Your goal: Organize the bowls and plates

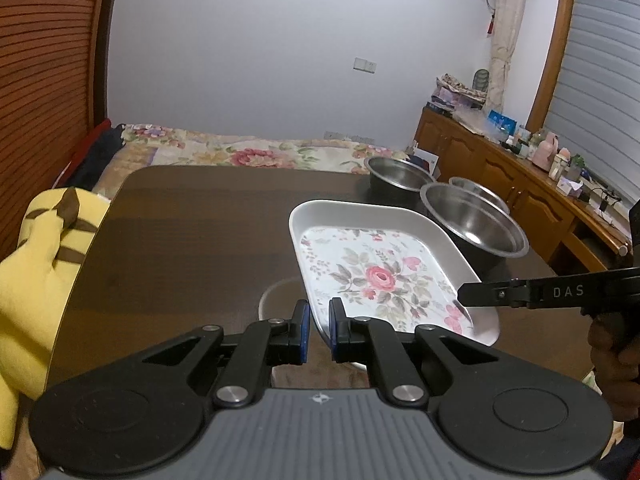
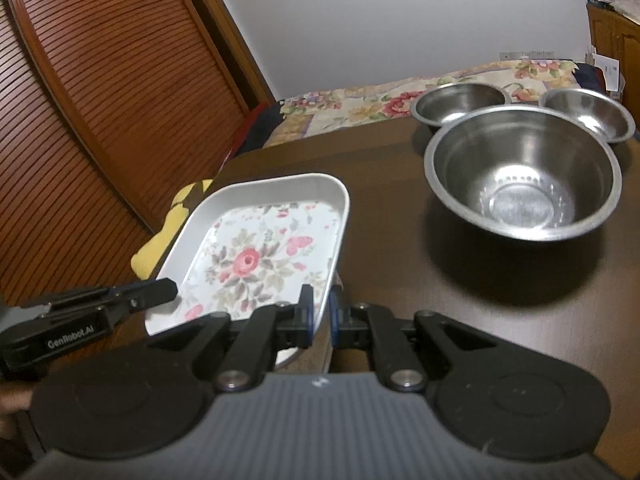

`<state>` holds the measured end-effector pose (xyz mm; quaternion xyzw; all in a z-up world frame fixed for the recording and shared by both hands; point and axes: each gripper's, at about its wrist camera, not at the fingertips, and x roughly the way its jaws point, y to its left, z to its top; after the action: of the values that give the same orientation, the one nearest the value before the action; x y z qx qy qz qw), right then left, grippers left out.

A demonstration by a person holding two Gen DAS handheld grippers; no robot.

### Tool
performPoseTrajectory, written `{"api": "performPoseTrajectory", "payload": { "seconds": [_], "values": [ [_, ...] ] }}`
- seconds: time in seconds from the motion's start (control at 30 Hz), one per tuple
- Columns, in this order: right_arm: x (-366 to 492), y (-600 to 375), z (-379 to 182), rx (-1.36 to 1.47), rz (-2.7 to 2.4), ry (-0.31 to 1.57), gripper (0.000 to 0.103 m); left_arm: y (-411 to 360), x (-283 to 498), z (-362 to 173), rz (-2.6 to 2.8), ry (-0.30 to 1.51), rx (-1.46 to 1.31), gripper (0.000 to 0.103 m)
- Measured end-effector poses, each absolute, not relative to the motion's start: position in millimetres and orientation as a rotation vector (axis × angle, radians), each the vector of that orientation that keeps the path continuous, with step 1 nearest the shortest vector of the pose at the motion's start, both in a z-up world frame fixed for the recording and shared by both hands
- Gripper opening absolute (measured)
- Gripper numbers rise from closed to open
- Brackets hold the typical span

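A white rectangular tray [image 1: 376, 276] with a pink rose print hangs tilted just above the dark brown table [image 1: 180, 220]. My left gripper [image 1: 318, 314] is shut on its near rim at the left corner. My right gripper [image 2: 320, 304] is shut on the near right rim of the tray [image 2: 256, 256]. Each gripper shows in the other's view: the right gripper [image 1: 466, 296] at the tray's right edge, the left gripper [image 2: 170, 290] at its left. A pale round dish [image 1: 276, 300] lies partly hidden under the tray. Three steel bowls stand at the far right: a large bowl [image 2: 520, 176] and two smaller bowls [image 2: 460, 100] [image 2: 588, 112].
A yellow plush toy [image 1: 40, 260] lies off the table's left edge. A bed with a flowered cover [image 1: 240, 152] stands beyond the table. A wooden cabinet [image 1: 500, 176] crowded with small items runs along the right wall, and a slatted wooden door [image 2: 100, 120] is at the left.
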<state>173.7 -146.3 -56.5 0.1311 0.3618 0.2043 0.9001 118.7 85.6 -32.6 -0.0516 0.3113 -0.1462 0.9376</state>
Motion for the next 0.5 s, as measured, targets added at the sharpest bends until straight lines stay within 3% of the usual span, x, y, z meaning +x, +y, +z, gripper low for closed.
{"api": "performPoseTrajectory", "payload": {
  "seconds": [0.5],
  "values": [
    [149.7,-138.9,-69.6,0.235,0.418,0.693,0.009,87.5,93.0,-54.4,-0.265,0.638,-0.104,0.011]
  ]
}}
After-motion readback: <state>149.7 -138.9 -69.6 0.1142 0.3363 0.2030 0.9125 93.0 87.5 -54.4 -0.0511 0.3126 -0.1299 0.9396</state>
